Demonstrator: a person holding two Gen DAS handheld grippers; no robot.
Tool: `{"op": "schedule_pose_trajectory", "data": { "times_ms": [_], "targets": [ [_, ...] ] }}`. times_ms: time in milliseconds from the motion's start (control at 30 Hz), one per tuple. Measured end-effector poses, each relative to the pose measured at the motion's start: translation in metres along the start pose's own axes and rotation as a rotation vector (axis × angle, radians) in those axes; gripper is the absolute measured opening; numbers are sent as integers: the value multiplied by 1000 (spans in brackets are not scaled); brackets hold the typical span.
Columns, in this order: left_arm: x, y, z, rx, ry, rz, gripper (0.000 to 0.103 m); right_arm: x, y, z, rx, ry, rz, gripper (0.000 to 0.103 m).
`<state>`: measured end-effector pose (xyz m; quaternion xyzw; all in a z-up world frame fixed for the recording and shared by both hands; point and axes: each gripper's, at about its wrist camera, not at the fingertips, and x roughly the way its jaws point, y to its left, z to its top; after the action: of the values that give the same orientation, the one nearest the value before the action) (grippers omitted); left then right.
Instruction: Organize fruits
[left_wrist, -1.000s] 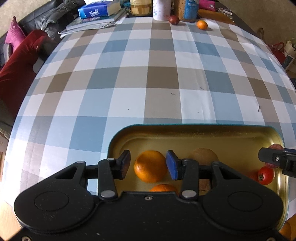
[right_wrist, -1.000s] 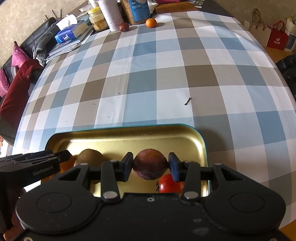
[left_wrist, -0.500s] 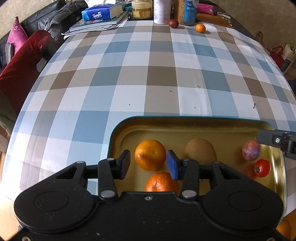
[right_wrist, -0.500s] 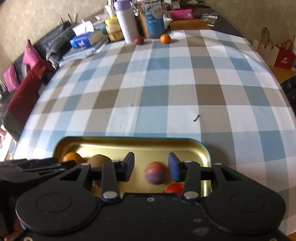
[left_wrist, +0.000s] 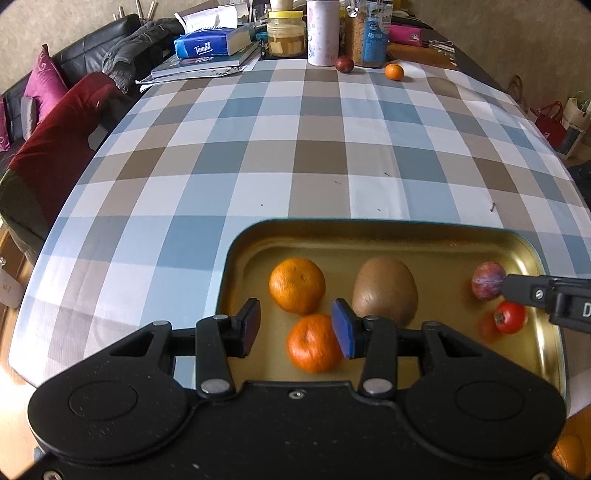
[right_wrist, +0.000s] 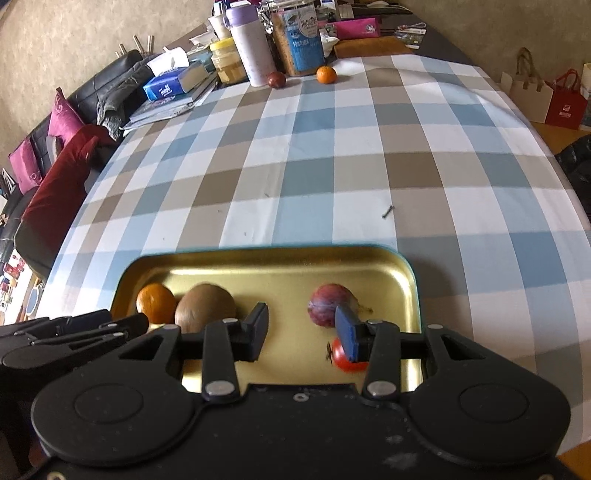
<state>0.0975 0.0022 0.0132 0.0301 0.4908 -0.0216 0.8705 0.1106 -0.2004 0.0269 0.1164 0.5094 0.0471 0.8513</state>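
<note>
A gold tray (left_wrist: 424, 236) (right_wrist: 258, 258) lies on the near edge of the checked table. In it are two oranges (left_wrist: 297, 285) (left_wrist: 314, 349), a kiwi (left_wrist: 386, 290) (right_wrist: 205, 308), a purple plum (left_wrist: 487, 280) (right_wrist: 330, 304) and a red tomato (left_wrist: 509, 316) (right_wrist: 345, 360). My left gripper (left_wrist: 295, 328) is open and empty above the oranges. My right gripper (right_wrist: 301, 330) is open and empty just behind the plum. A dark plum (left_wrist: 344, 64) (right_wrist: 277, 79) and a small orange (left_wrist: 394, 71) (right_wrist: 326, 74) lie at the table's far end.
Jars, a white bottle (left_wrist: 320, 31) and a carton (right_wrist: 301, 40) stand at the far end, next to stacked books with a tissue pack (left_wrist: 208, 42). A sofa with red cushions (left_wrist: 55, 122) is on the left. Paper bags (right_wrist: 554, 96) stand on the right.
Both grippers opened and pulled back and up. The left let go of an orange and the right let go of the purple plum, which now lie in the tray.
</note>
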Motion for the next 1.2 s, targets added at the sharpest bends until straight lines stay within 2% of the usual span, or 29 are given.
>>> {"op": "schedule_pose_trajectory", "data": {
  "times_ms": [433,767,933,1200],
  "targets": [
    [-35,-14,-38,9,-82,20,53,-44,1,-48,-50,-107,-31,44],
    [-46,-23,-65,15,-83,20,54,-62,4,-78,-57,-136,-29,44],
    [-51,-26,-78,18,-102,53,54,-67,4,-92,-49,-153,-30,44],
    [-51,-28,-92,16,-95,56,54,-73,5,-106,-41,-175,-19,44]
  ]
}}
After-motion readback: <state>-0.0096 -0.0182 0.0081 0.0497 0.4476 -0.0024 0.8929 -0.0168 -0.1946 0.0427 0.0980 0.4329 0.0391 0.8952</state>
